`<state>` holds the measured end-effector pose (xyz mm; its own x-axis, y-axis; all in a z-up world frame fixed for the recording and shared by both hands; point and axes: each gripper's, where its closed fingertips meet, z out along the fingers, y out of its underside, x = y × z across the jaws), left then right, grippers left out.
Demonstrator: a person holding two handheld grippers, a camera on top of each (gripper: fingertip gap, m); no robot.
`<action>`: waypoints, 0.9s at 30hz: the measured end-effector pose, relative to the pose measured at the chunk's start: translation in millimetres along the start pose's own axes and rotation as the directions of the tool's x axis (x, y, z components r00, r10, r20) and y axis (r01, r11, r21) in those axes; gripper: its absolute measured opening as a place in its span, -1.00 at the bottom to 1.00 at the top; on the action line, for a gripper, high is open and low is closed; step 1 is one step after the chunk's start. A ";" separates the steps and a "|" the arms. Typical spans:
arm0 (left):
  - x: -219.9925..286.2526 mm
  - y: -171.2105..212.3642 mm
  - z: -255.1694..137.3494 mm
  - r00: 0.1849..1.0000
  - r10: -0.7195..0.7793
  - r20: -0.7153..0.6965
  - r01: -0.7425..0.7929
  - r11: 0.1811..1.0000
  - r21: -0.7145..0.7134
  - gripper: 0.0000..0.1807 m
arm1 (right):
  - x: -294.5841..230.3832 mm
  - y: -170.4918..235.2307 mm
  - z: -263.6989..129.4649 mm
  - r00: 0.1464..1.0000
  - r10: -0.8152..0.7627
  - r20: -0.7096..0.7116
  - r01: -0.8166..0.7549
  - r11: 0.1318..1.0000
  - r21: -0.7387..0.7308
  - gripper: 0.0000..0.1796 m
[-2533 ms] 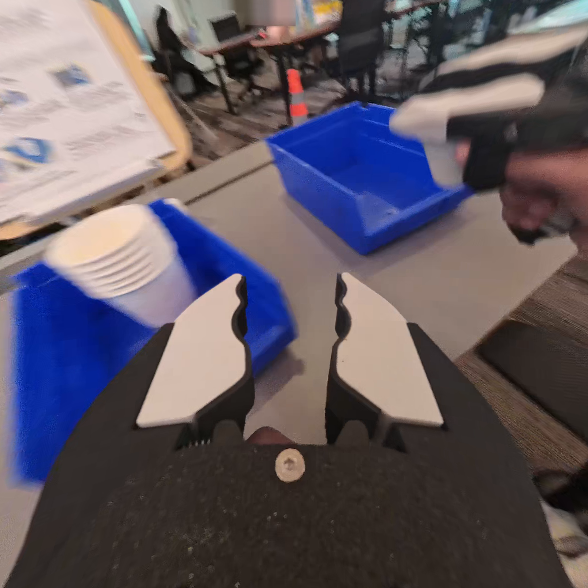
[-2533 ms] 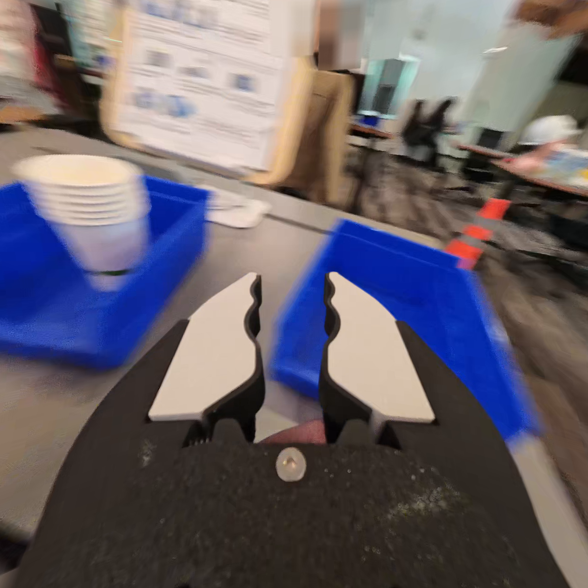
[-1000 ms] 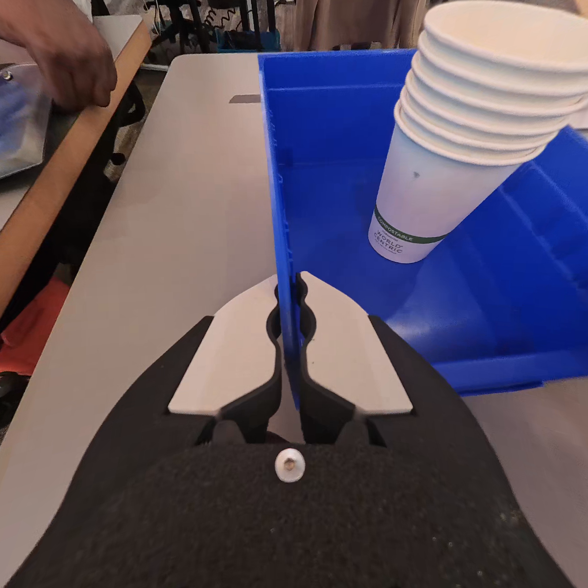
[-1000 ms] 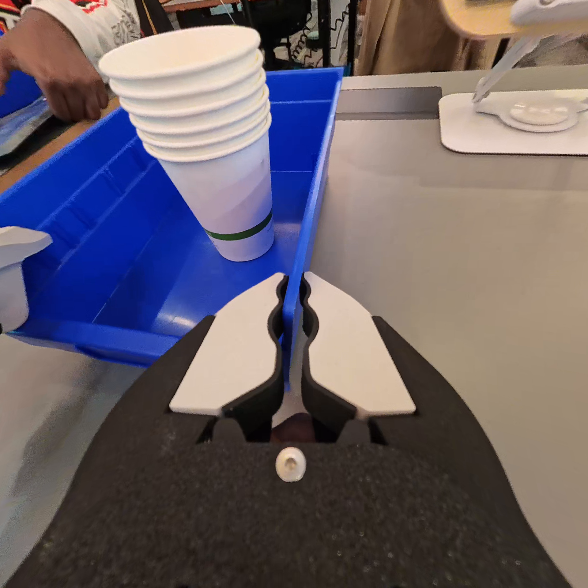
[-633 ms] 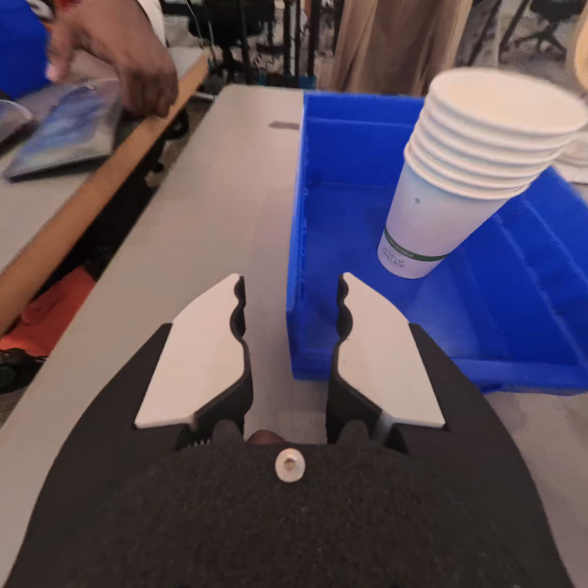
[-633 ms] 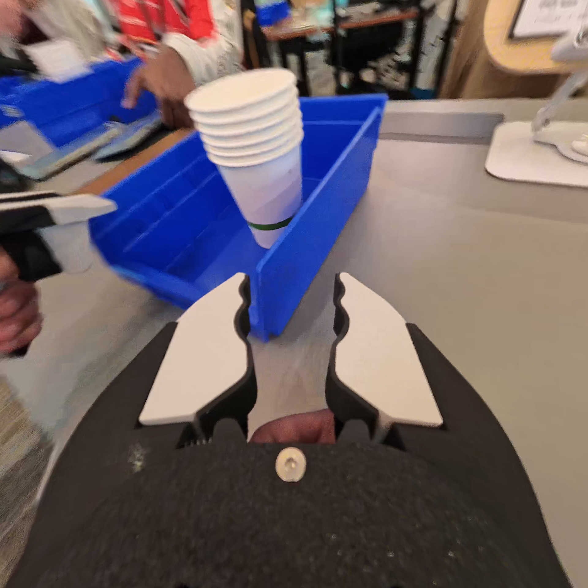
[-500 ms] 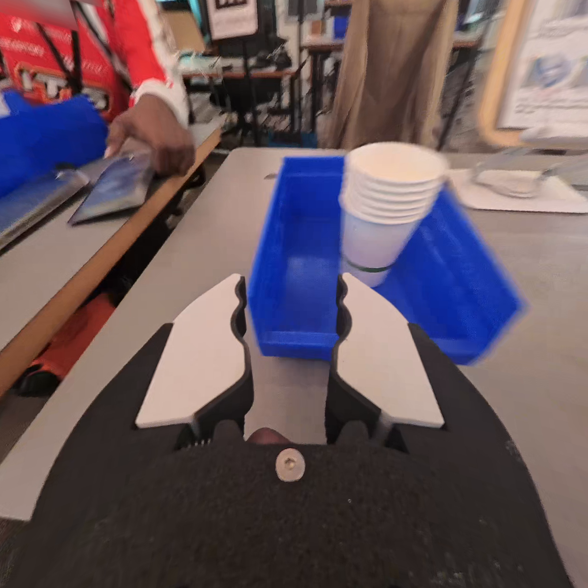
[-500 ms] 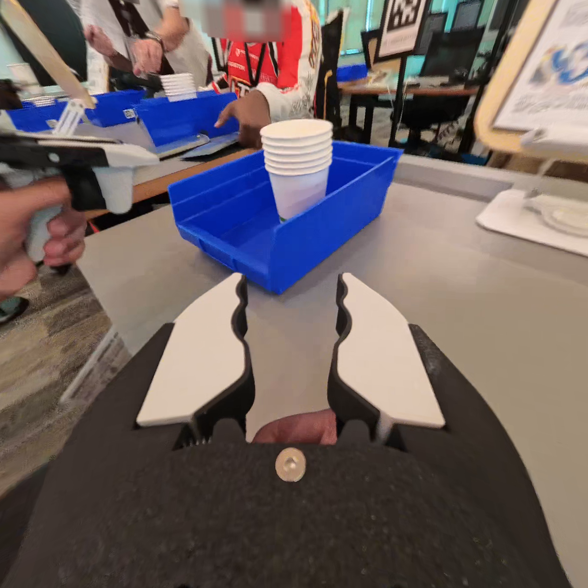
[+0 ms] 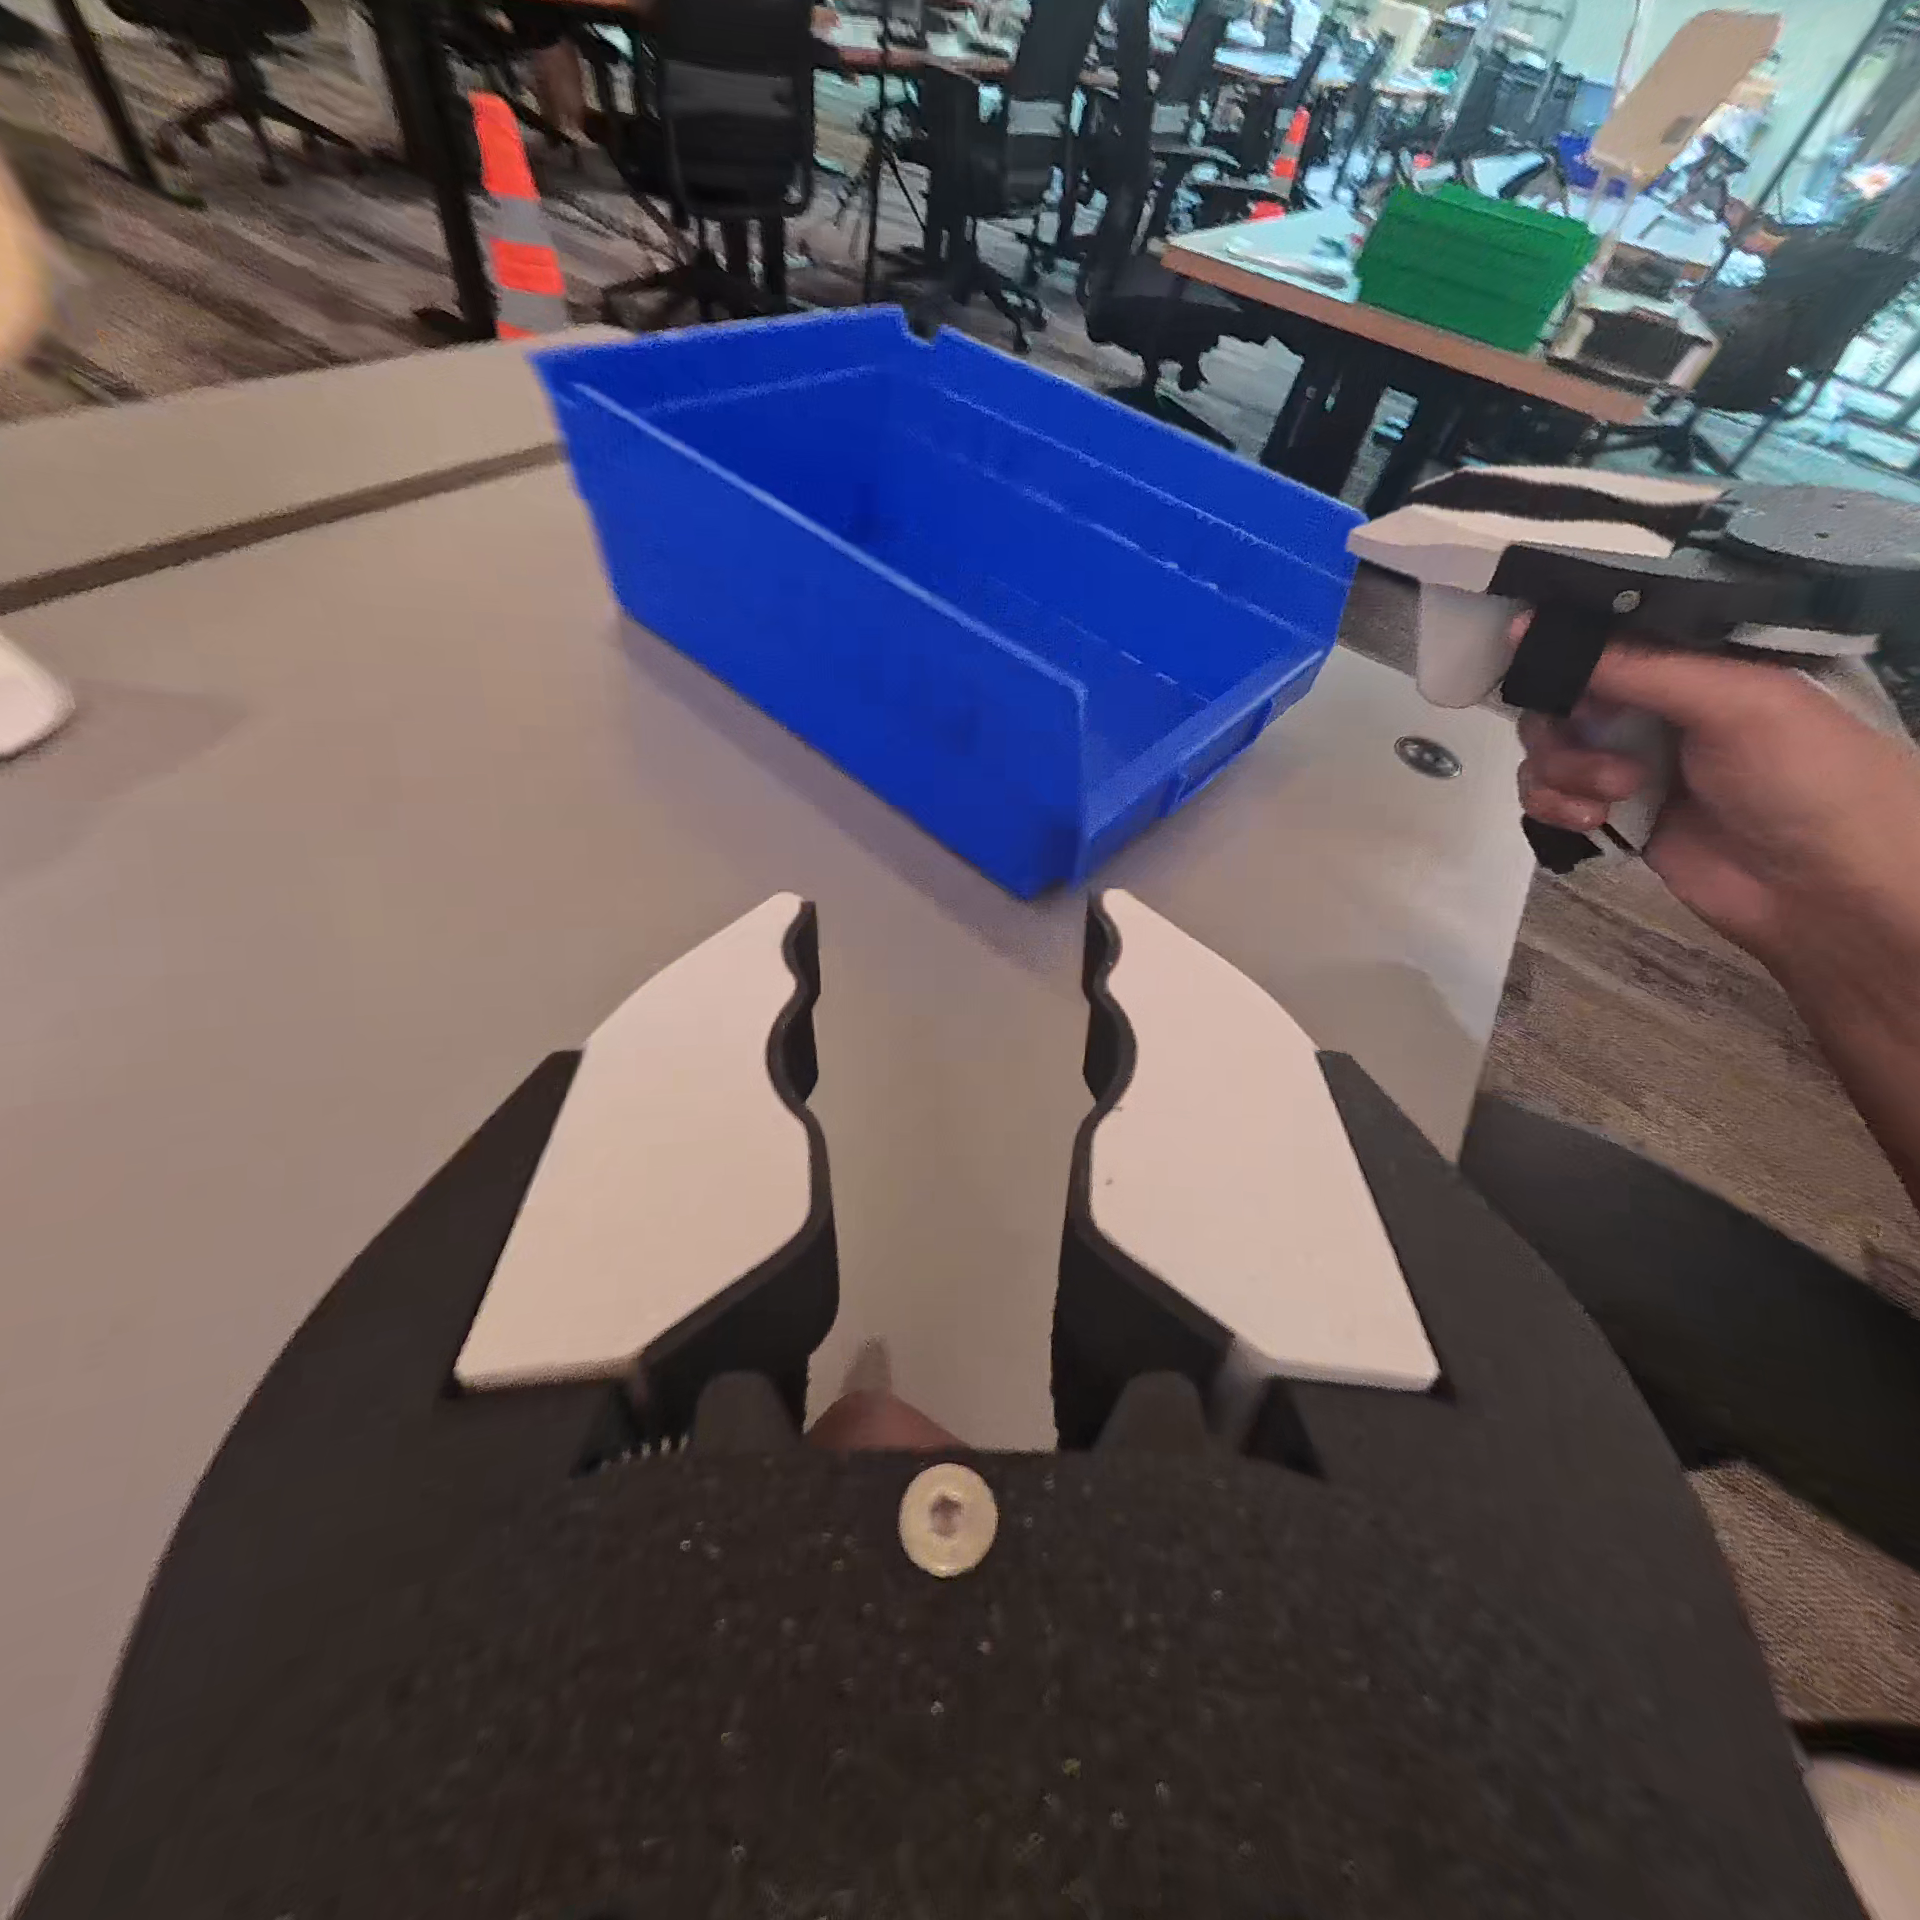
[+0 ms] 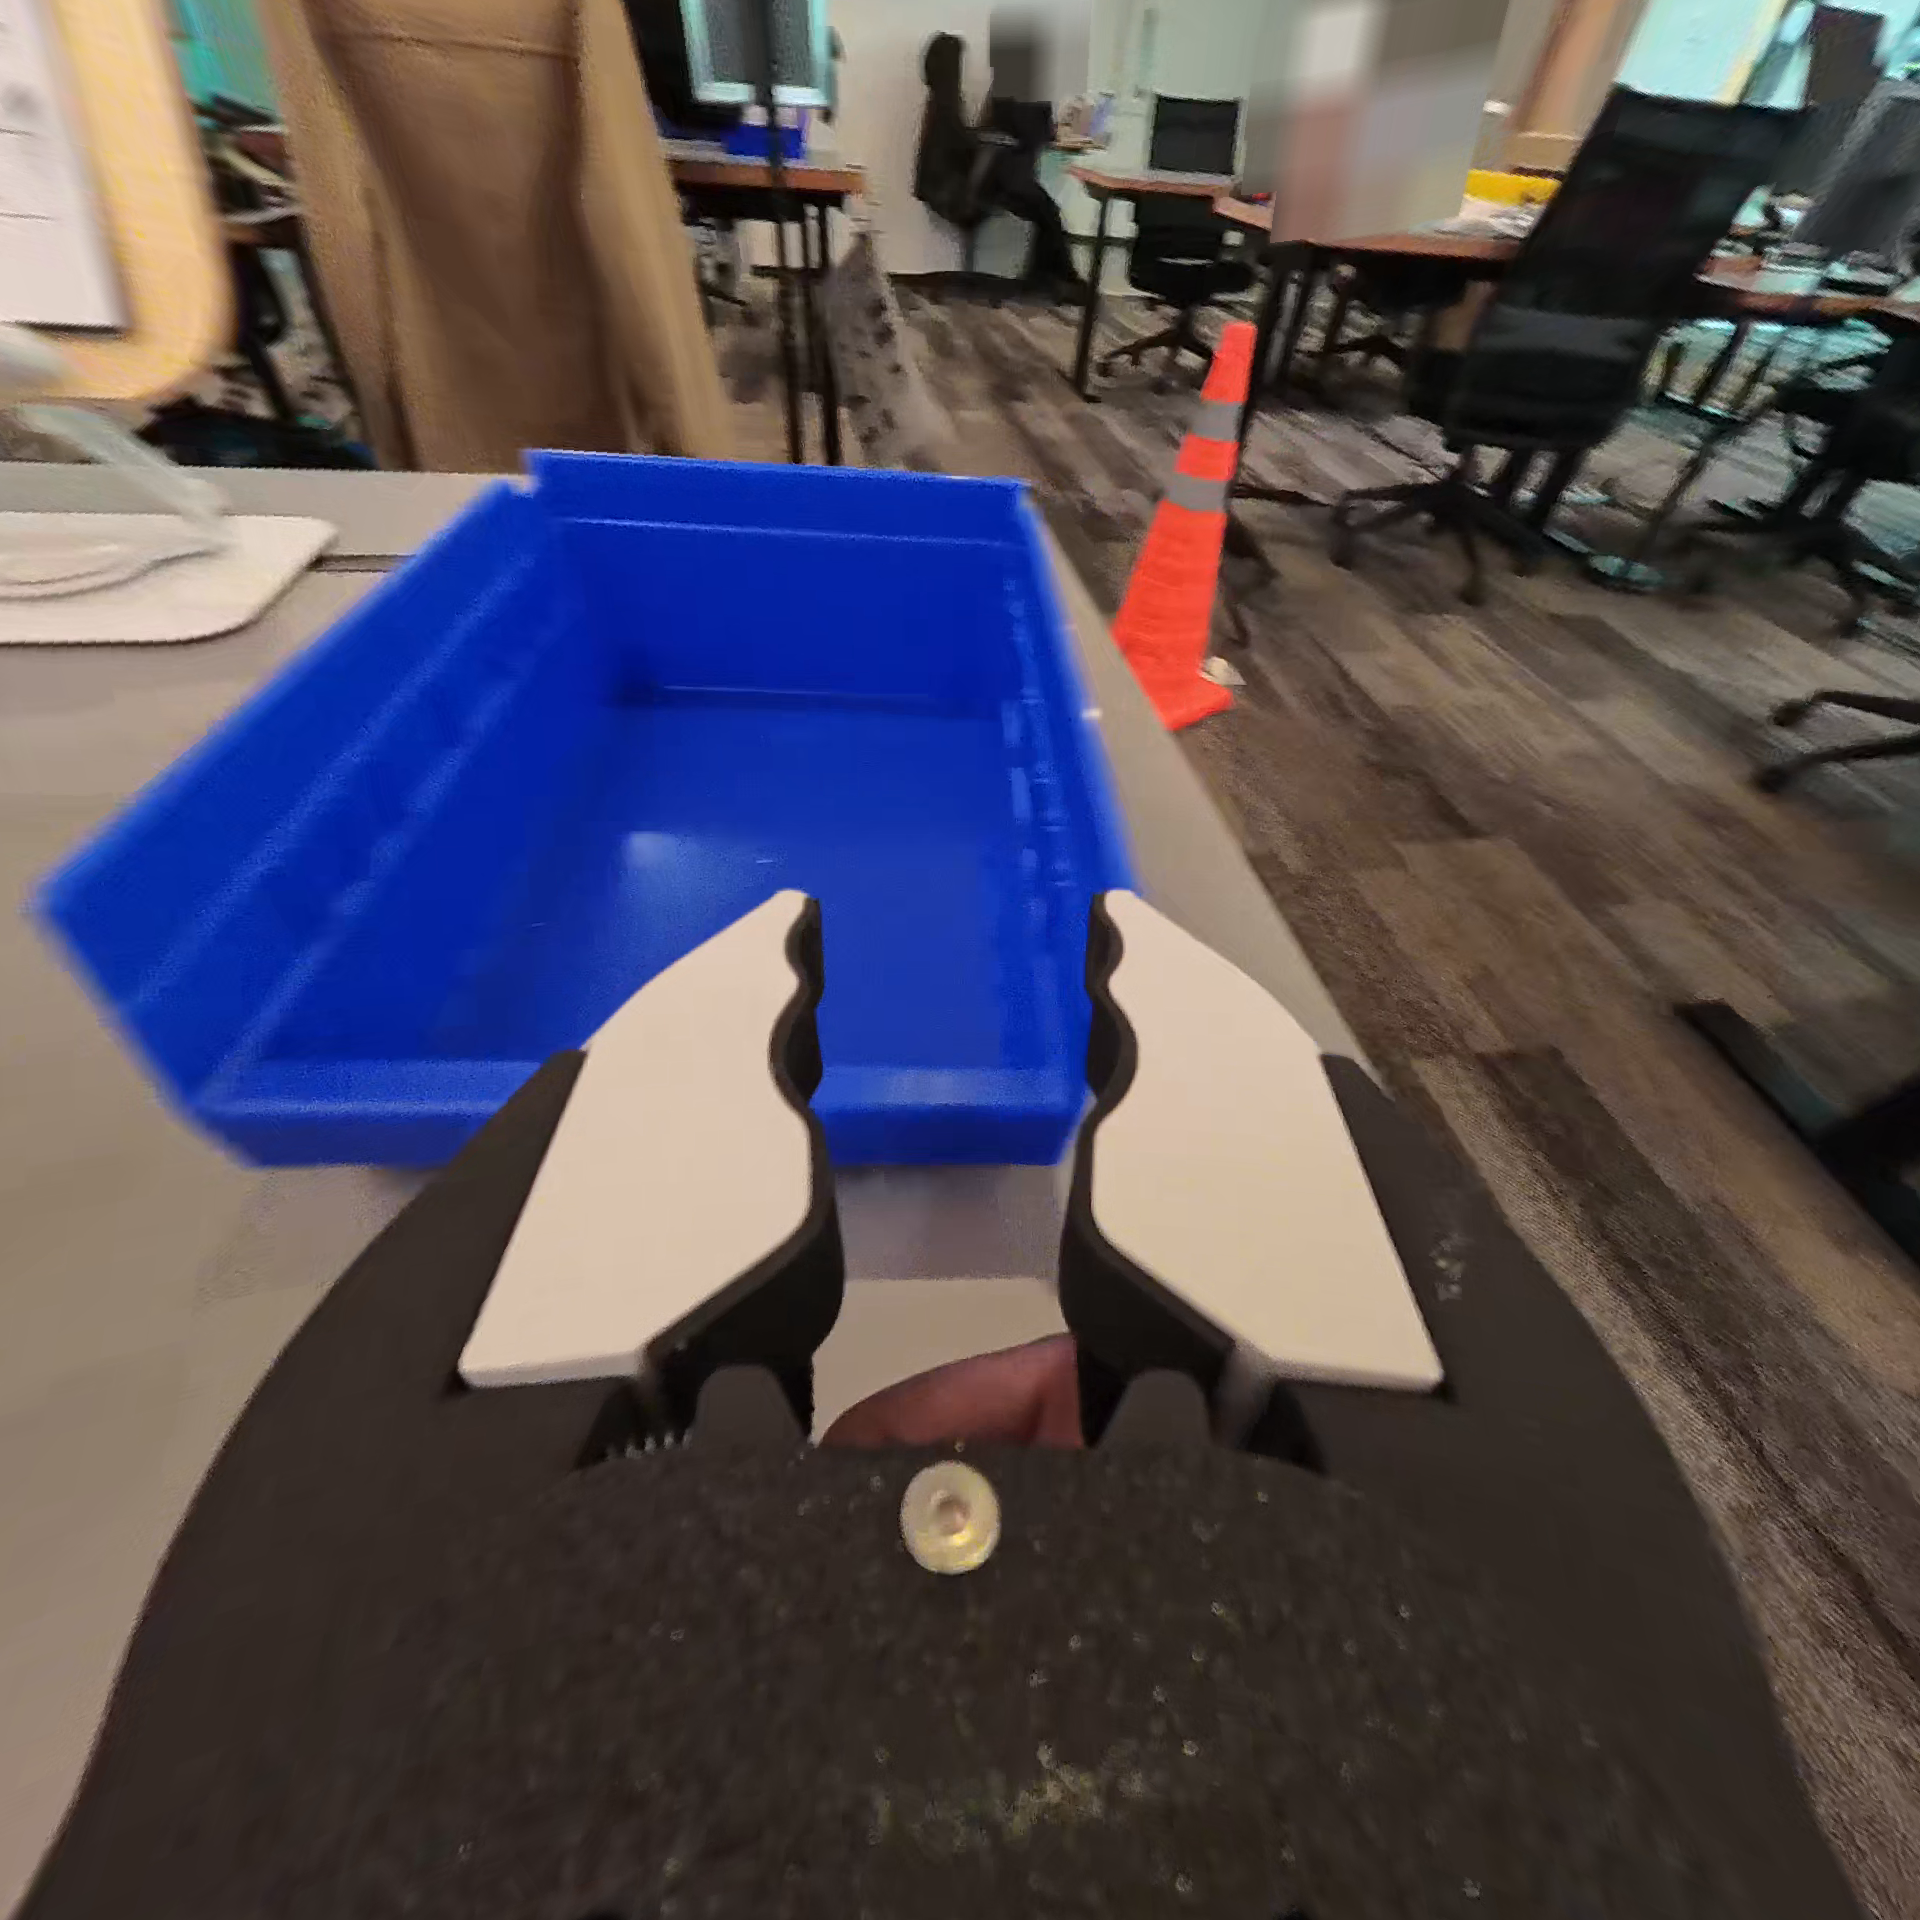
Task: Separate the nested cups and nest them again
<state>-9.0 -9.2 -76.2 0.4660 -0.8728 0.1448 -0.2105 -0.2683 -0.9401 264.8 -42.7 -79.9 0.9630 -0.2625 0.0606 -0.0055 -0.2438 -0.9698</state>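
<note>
Your left tool (image 9: 945,966): fingers spread, nothing between them, above grey counter (image 9: 312,831). Blue bin (image 9: 935,582) ahead on counter, apart from tool tips. Your right tool (image 9: 1382,545) visible at right of left wrist view, level with bin's near corner, gripped by your hand (image 9: 1704,790).

Your right tool (image 10: 951,966): fingers spread, holding nothing, over bin's (image 10: 343,790) near wall. Nested cups: not in either view. Orange cone (image 10: 1184,561) on floor beyond counter edge.

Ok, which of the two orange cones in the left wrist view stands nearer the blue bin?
The cone at upper left, just past the table behind the blue bin; the other cone stands far back among the desks.
</note>
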 end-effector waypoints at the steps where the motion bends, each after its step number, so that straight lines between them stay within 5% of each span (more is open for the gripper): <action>1: 5.5 -1.0 25.7 1.000 -0.014 -0.019 0.014 1.000 -0.022 -0.46 | 13.6 1.7 6.4 1.000 0.003 -0.024 -0.003 1.000 -0.003 -0.47; 5: 22.3 3.2 107.9 0.999 -0.027 -0.034 0.024 0.995 -0.096 -0.43 | 32.6 25.0 38.3 0.998 0.056 0.019 -0.053 0.990 -0.131 -0.47; 8: 38.6 10.4 134.5 0.997 -0.044 -0.069 0.036 0.992 -0.118 -0.45 | 32.0 29.8 53.7 0.988 0.118 0.095 -0.102 0.982 -0.157 -0.66; 14: 49.8 11.8 137.5 0.997 -0.010 -0.071 0.002 0.994 -0.111 -0.43 | 31.4 31.8 71.5 0.978 0.121 0.168 -0.093 0.981 -0.169 -0.96; 27: 14.8 13.3 119.4 0.999 -0.035 0.007 0.035 0.992 -0.120 -0.40 | -4.0 23.3 87.1 0.982 0.109 0.157 -0.079 0.980 -0.185 -0.89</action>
<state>97.8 23.0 -123.4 0.4792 -0.8601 0.1751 -0.2957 -0.3460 -0.8904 284.3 34.0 -123.2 0.9870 -0.1373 -0.0831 -0.1310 -0.3909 -0.9111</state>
